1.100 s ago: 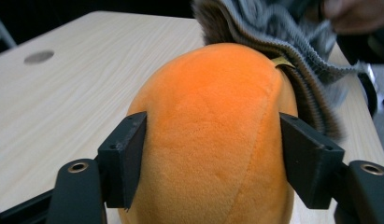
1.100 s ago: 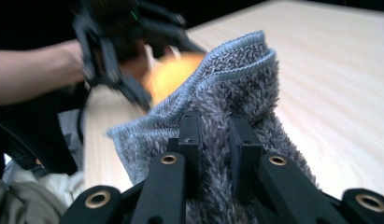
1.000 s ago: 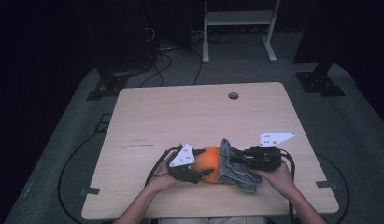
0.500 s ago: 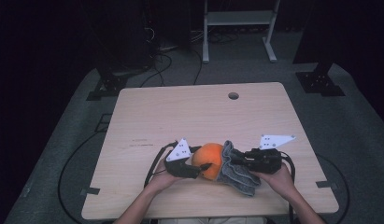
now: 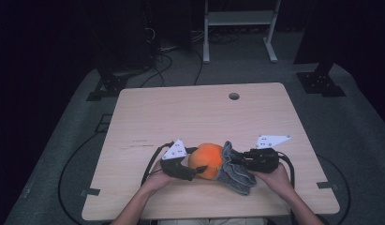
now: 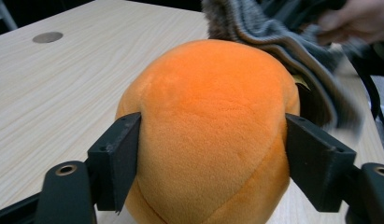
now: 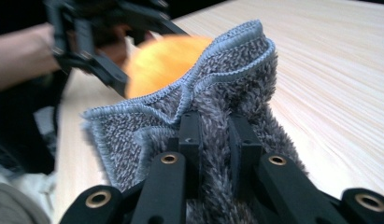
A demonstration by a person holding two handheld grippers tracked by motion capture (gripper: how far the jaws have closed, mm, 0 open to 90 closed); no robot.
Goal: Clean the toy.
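Near the front edge of the wooden table (image 5: 181,117), the left gripper (image 6: 210,158), its jaws having just been opening, is cradling the round orange plush ball (image 6: 213,126), while the right gripper (image 7: 213,135) is pinching the grey fluffy cloth (image 7: 217,88) against it, probably for wiping.

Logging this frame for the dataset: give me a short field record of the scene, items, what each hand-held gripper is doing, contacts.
surface: wooden table with a round hole
items: orange plush ball; grey cloth
left hand-held gripper: jaws either side of the ball, pads against its flanks, jaws just been opening
right hand-held gripper: clamped on a bunched fold of the cloth
contact: cloth lies against the ball's right side in the high view
ball support: resting on the table
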